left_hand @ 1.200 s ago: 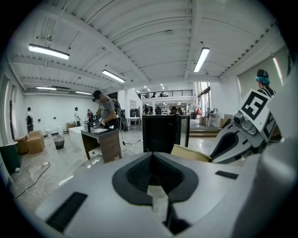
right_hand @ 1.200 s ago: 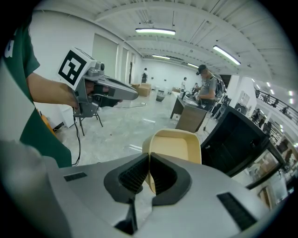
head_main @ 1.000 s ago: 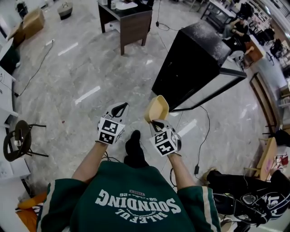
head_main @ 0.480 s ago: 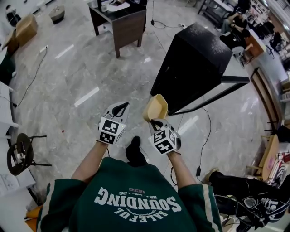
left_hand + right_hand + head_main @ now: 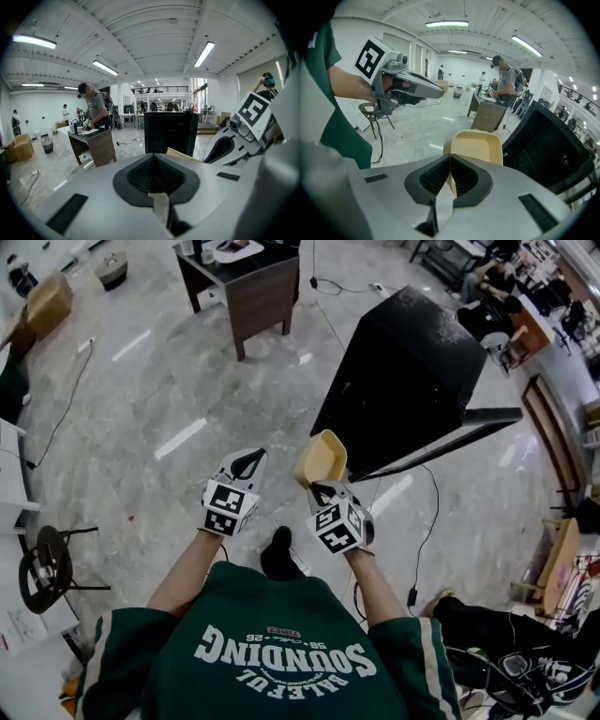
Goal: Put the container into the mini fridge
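Hanging above the floor (image 5: 187, 390) at the middle of the head view, the container (image 5: 321, 460) was held by the right gripper (image 5: 316, 487), well apart from the fridge (image 5: 412, 362) at the upper right. In the right gripper view the jaws were seen clenched on the near rim of the container (image 5: 477, 145), one jaw inside the wall and one outside, with the tan tub tilted and its open side turned toward the camera. The right gripper (image 5: 450, 171) was pointed at the floor between the desk (image 5: 487, 117) and the fridge (image 5: 543, 150), whose dark inside was shown at the right edge.

The left gripper (image 5: 248, 463) was held just beside the right one, to its left in the head view. In the left gripper view its jaws were pressed together with nothing between them, and the left gripper (image 5: 153, 161) was aimed at the fridge (image 5: 169, 131) in the middle distance. A corner of the container (image 5: 180, 153) and the right gripper (image 5: 234, 140) were caught at the right of that frame.

The fridge door (image 5: 441, 442) was swung open toward the right of the head view. A desk (image 5: 248, 282) was placed at the top of the frame, a person (image 5: 96, 110) was seen standing at it in the left gripper view, and a chair (image 5: 42, 563) stood at the left edge.
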Demonstrator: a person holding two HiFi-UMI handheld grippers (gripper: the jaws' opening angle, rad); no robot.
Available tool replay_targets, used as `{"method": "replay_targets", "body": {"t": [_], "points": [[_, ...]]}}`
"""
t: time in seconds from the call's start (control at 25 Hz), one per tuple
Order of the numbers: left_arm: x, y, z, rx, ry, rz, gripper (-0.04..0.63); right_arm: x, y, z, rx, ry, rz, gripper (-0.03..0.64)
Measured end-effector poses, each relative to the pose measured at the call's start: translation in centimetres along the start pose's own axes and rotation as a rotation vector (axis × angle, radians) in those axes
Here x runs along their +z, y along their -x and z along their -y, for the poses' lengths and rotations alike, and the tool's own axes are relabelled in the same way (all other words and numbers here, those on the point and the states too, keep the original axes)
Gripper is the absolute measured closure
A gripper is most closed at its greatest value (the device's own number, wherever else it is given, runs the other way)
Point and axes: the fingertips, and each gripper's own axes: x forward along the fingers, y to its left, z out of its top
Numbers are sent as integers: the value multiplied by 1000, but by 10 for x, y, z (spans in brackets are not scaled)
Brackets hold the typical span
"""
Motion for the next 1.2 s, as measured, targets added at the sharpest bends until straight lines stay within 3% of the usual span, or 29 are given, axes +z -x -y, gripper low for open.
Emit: {"method": "replay_targets", "body": {"t": [1.2], "points": [[41, -115, -44, -77, -39, 16, 580, -27, -37, 157, -128, -42, -108, 578]]}}
